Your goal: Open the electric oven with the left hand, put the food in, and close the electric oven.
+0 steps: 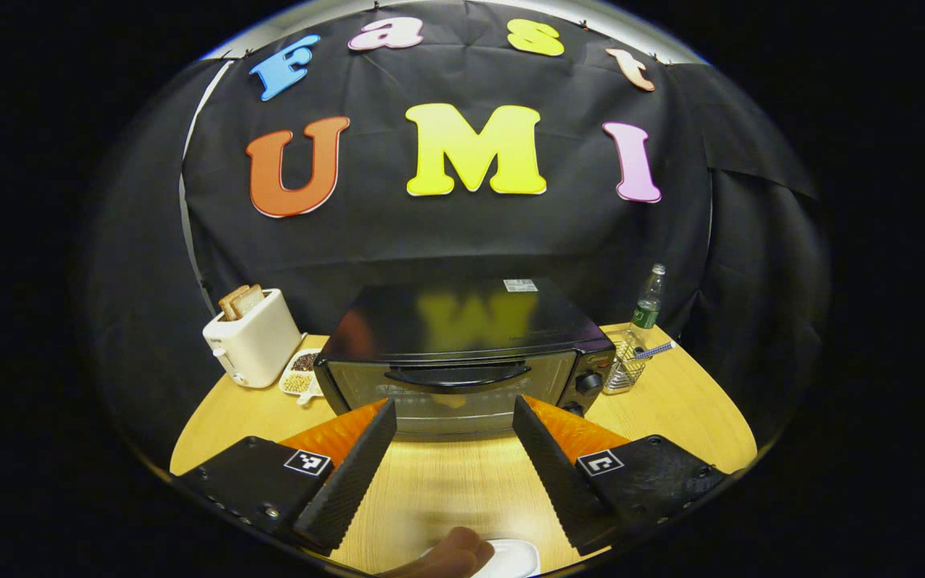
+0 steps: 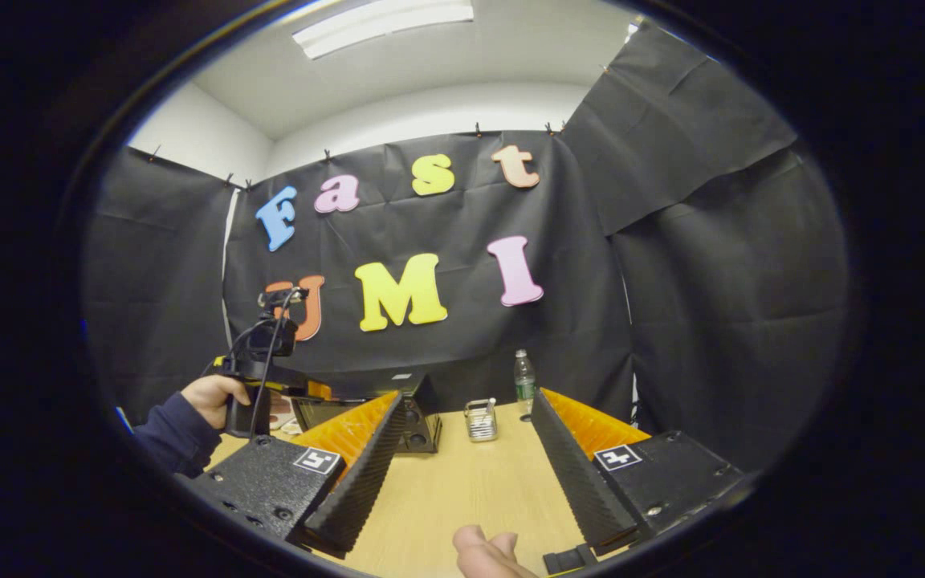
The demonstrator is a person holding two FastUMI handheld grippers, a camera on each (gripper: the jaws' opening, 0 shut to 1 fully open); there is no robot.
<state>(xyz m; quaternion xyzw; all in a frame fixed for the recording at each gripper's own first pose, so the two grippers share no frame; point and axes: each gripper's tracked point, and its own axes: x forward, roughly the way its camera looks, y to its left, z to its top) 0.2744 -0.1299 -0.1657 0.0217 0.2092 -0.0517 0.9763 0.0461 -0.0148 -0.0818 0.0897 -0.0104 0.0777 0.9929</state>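
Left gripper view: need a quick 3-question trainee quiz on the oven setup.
1. True or false: the black electric oven has its glass door shut.
2. What sticks out of the white toaster?
3. The left gripper fingers are: A) clamped on the oven's door handle B) open, short of it.

Key: 1 true; 2 bread slices; 3 B.

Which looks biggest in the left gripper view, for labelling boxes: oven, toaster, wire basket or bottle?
1. Electric oven
2. Toaster
3. Plastic bottle and wire basket: alike in size, so unranked.
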